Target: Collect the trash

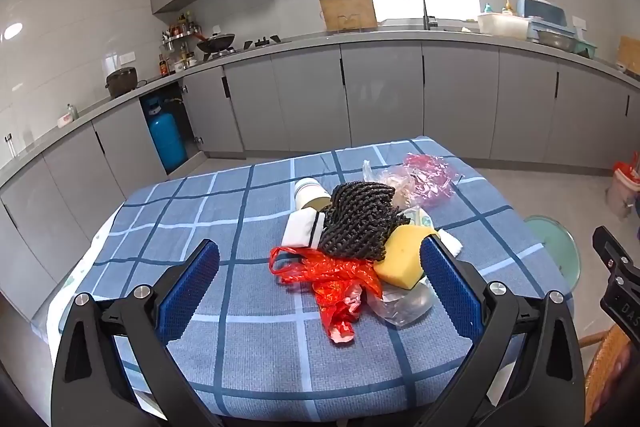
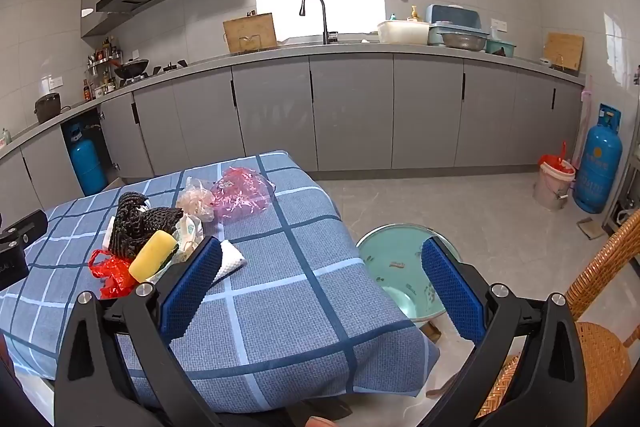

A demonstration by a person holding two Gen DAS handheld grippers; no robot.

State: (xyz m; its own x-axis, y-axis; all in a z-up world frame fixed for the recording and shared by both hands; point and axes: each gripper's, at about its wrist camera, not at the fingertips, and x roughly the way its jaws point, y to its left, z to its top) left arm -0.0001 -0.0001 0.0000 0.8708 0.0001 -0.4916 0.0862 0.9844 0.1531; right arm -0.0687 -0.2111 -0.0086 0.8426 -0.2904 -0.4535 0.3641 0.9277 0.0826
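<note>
A pile of trash lies on the blue checked tablecloth (image 1: 224, 367): a black foam net (image 1: 360, 223), a yellow sponge (image 1: 402, 259), a red plastic bag (image 1: 332, 287), a clear wrapper (image 1: 404, 303), a paper cup (image 1: 310, 193), a white sock-like cloth (image 1: 302, 229) and a pink bag (image 1: 430, 177). My left gripper (image 1: 320, 259) is open, held above the table just short of the pile. My right gripper (image 2: 322, 259) is open over the table's right edge, right of the sponge (image 2: 154, 255) and net (image 2: 138, 223). A green basin (image 2: 400, 267) stands on the floor beside the table.
A wicker chair (image 2: 600, 327) stands at the right. A bucket with a red bag (image 2: 556, 183) and a blue gas cylinder (image 2: 598, 163) stand by the far wall. Grey kitchen cabinets (image 2: 352, 107) run along the back.
</note>
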